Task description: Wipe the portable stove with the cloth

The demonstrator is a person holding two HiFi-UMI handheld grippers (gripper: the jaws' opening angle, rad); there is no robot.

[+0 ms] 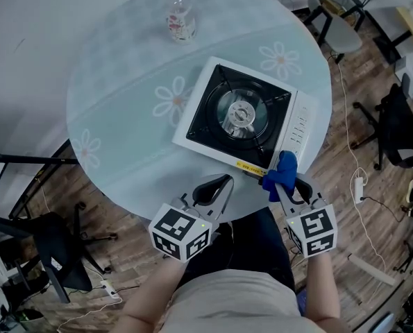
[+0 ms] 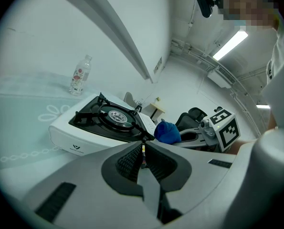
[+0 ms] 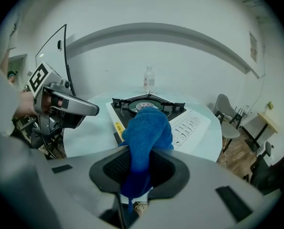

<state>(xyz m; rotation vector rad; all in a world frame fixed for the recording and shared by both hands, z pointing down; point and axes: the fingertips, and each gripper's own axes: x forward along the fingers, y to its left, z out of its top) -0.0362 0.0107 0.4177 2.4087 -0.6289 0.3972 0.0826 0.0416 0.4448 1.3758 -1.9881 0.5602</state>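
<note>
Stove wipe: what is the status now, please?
Left gripper shut, empty. Right gripper shut on blue cloth, at near corner of stove. Bottle beyond it, not in the way.

The cloth (image 3: 146, 128) is fuzzy blue fabric. The stove (image 1: 242, 115) has a glossy white casing, matt black top and shiny metal centre. The bench (image 1: 123, 120) is possibly frosted glass.
</note>
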